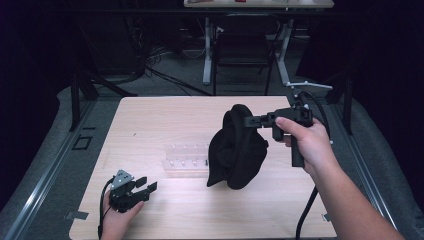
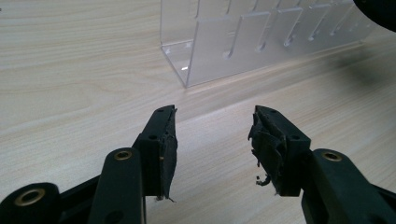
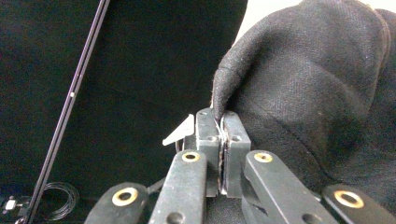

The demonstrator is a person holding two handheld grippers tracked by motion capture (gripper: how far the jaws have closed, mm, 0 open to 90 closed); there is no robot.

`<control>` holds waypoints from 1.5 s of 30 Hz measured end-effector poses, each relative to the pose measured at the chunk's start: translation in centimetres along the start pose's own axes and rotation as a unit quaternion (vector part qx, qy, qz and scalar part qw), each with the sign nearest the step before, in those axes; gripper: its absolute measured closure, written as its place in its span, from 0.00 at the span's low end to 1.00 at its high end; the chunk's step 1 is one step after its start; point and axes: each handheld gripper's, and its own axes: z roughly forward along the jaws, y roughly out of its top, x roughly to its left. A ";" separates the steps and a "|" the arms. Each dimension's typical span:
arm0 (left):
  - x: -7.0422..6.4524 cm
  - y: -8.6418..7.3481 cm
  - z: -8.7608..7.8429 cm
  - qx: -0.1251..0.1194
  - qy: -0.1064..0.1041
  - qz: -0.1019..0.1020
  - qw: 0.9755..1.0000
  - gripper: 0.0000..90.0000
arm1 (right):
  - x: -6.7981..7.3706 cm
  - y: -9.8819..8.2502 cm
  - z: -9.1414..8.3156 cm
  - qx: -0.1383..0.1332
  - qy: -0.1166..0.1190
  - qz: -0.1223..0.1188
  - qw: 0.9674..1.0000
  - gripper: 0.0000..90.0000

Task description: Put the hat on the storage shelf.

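Pinching a black cloth [image 1: 236, 150] above the counter [image 1: 150, 120], the right claw [image 1: 255, 120] is clamped tight (left claw [image 1: 145, 184] gapes, empty).

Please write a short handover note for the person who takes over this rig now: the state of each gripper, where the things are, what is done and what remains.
Right gripper: shut on the edge of the black cloth, holding it lifted above the table; the cloth hangs down.
Left gripper: open, empty, low over the near left of the table.
Clear rack: on the table at mid-table, just left of the hanging cloth.
Done: cloth picked up.
Left: probably to put the cloth down or hang it; the left gripper is free to help.
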 end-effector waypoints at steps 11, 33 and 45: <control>0.1 0.0 -0.1 -0.001 -0.001 -0.002 1.000 0.56 | 0.1 1.3 1.0 -0.007 -0.008 -0.003 1.000 0.98; 0.1 0.1 0.0 -0.002 -0.003 -0.002 1.000 0.56 | -0.6 3.9 3.2 -0.011 -0.022 -0.010 1.000 0.98; -0.3 0.3 0.1 -0.004 -0.004 0.006 1.000 0.56 | -0.9 4.8 3.4 -0.016 -0.037 -0.010 0.999 0.98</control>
